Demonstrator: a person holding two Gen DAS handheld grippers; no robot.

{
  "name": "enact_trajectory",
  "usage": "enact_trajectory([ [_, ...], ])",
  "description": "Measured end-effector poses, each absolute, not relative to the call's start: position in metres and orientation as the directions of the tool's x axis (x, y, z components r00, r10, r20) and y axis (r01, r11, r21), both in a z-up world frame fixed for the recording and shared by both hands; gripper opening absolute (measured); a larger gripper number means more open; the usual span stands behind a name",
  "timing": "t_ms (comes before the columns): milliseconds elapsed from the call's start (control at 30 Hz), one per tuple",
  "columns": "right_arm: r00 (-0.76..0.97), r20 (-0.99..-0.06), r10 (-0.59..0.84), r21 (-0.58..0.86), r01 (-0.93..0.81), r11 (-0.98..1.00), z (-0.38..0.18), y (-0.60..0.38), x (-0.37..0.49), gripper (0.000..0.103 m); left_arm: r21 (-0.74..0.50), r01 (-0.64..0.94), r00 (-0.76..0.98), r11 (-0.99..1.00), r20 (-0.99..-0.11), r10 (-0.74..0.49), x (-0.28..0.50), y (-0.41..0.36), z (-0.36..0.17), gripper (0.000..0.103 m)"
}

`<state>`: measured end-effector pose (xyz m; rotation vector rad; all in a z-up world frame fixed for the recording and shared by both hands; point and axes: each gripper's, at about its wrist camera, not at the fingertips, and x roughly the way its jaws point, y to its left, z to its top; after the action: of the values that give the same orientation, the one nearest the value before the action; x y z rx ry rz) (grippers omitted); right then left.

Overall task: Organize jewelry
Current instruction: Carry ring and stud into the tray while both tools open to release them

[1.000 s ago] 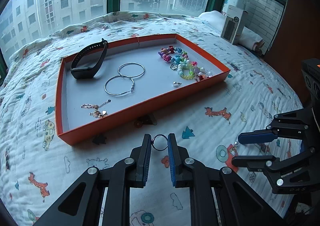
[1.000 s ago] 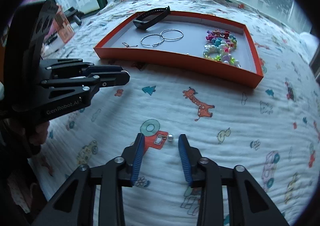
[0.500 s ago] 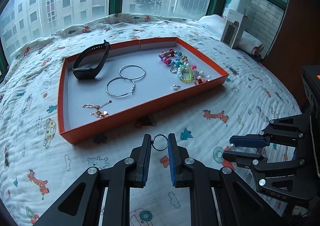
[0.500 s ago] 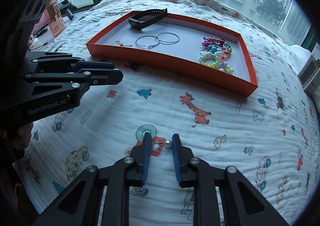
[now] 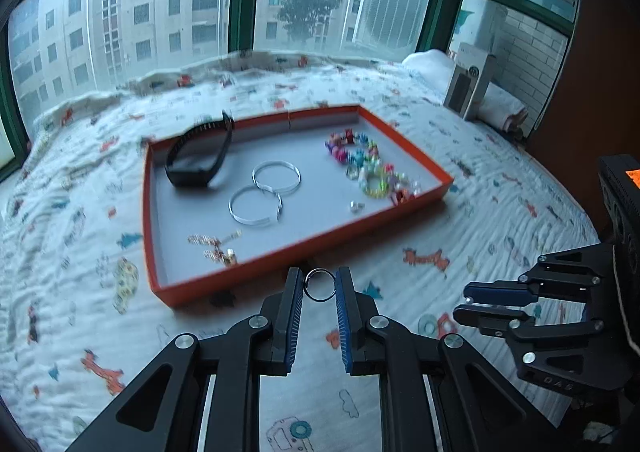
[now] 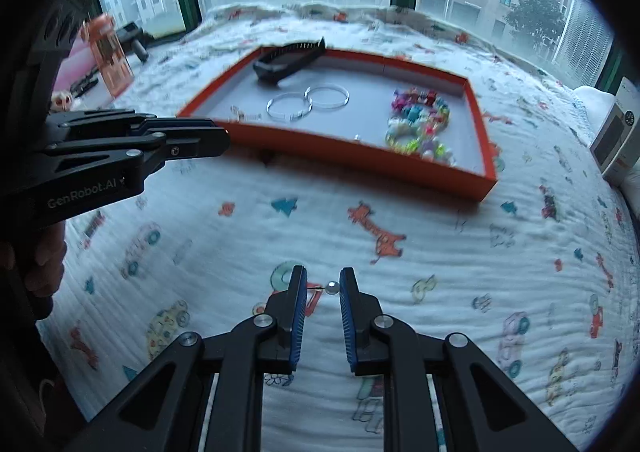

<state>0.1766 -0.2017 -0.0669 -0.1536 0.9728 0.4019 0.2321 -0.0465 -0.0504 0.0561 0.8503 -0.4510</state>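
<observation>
bed: animal-print quilt [image 5: 100,272] lay under your orange tray [image 5: 304,250], far side.
left claw [image 5: 319,288]: you pinched a metal ring [image 5: 319,285].
right claw [image 6: 323,288]: you pinched a pearl stud [image 6: 332,287].

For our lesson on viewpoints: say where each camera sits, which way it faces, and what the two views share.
Left wrist: sits on the left tool, looking along its fingers at the ring it grips; right tool at right.
Right wrist: sits on the right tool, pinching a pearl earring; a hand holds the left tool.
Shared: orange tray.
</observation>
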Motion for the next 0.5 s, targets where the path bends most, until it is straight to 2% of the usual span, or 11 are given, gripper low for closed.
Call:
enact_trajectory([
  [500, 0.600, -0.733, 0.320, 0.084, -0.386, 0.918, -0.010, -0.222, 0.239, 0.019, -0.104, 0.340, 0.652, 0.935, -0.690, -0.314, 0.286, -0.046, -0.001, 0.018],
])
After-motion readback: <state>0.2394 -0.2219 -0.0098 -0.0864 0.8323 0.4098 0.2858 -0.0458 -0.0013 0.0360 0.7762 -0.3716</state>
